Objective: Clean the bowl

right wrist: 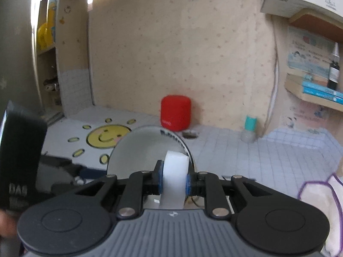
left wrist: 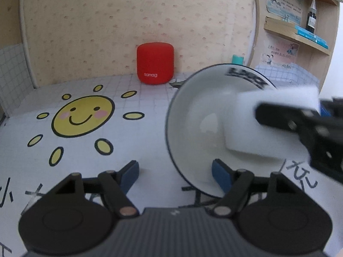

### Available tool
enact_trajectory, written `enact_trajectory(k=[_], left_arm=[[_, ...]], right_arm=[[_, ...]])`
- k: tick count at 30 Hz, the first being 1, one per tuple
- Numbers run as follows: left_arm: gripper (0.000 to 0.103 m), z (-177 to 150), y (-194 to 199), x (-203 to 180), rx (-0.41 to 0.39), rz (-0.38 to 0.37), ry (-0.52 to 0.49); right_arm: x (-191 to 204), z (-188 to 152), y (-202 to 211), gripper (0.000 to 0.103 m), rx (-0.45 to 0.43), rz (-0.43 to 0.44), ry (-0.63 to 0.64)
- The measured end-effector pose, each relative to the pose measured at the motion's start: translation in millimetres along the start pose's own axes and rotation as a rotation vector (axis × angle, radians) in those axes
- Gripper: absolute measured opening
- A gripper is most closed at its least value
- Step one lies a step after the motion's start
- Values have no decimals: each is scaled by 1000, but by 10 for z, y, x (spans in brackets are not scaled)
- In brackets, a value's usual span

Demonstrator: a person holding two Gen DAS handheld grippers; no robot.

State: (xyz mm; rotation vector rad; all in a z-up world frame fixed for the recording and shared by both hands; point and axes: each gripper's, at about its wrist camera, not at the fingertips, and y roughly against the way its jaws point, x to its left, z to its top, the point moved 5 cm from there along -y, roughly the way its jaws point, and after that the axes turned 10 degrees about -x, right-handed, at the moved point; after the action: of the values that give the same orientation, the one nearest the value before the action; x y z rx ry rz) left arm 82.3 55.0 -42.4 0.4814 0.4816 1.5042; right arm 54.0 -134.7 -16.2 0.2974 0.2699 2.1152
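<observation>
A white bowl [left wrist: 199, 115] with a dark rim and black lettering stands tilted on its edge on the table, its inside facing my left wrist camera. My left gripper [left wrist: 175, 175] is open. Its right blue pad [left wrist: 220, 175] sits at the bowl's lower inner wall, and its left pad [left wrist: 130, 175] stands clear of the rim. My right gripper [right wrist: 174, 182] is shut on a white sponge [right wrist: 175, 162], which lies against the inside of the bowl [right wrist: 141, 147]. In the left wrist view the sponge [left wrist: 246, 128] and the right gripper [left wrist: 289, 107] come in from the right, blurred.
A red speaker [left wrist: 155, 64] stands at the back wall, with a teal-capped bottle [left wrist: 237, 59] to its right. Shelves [left wrist: 300, 36] with books and a dark bottle hang at the right. The table cover has a sun drawing [left wrist: 82, 115]. A purple-edged cloth [right wrist: 321, 203] lies at the near right.
</observation>
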Motion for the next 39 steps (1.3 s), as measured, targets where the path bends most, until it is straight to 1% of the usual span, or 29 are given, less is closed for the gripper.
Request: enact_trajectory(k=[2, 4, 7, 9, 11, 13, 16, 17, 18, 19, 22, 26, 32, 36, 39], left_arm=[[74, -10, 18, -20, -1, -3, 1], [74, -13, 26, -12, 1, -2, 9], [75, -19, 37, 10, 1, 1, 14], [75, -26, 44, 11, 0, 3, 15], [75, -29, 48, 8, 0, 5, 16], [75, -33, 51, 2, 0, 8, 19], [75, -40, 62, -4, -2, 14, 21], [75, -45, 69, -2, -2, 15, 22], [75, -48, 72, 5, -2, 13, 23], [75, -52, 80, 13, -2, 12, 25], [75, -58, 89, 35, -6, 11, 24], [75, -62, 94, 59, -6, 5, 23], [75, -21, 57, 230, -13, 43, 22], [75, -24, 64, 260, -11, 34, 33], [75, -47, 76, 239, -2, 27, 39]], right_arm=[[24, 35, -52, 18, -7, 10, 2], [61, 46, -96, 18, 4, 30, 6], [93, -43, -113, 18, 73, 48, 8], [71, -75, -57, 18, 76, 36, 18], [42, -84, -15, 18, 72, 27, 19], [0, -43, -13, 18, 48, -4, 10], [6, 11, -48, 18, 16, -4, -11], [56, 30, -98, 18, 10, 24, -27], [56, 30, -94, 18, 10, 27, -27], [139, -9, -123, 18, 34, 82, -15], [158, -87, -132, 18, 62, 96, -18], [86, -113, -118, 18, 75, 91, -41], [65, -117, -112, 18, 82, 87, -29], [80, -130, -81, 18, 83, 60, 13], [87, -99, -69, 18, 58, 41, 22]])
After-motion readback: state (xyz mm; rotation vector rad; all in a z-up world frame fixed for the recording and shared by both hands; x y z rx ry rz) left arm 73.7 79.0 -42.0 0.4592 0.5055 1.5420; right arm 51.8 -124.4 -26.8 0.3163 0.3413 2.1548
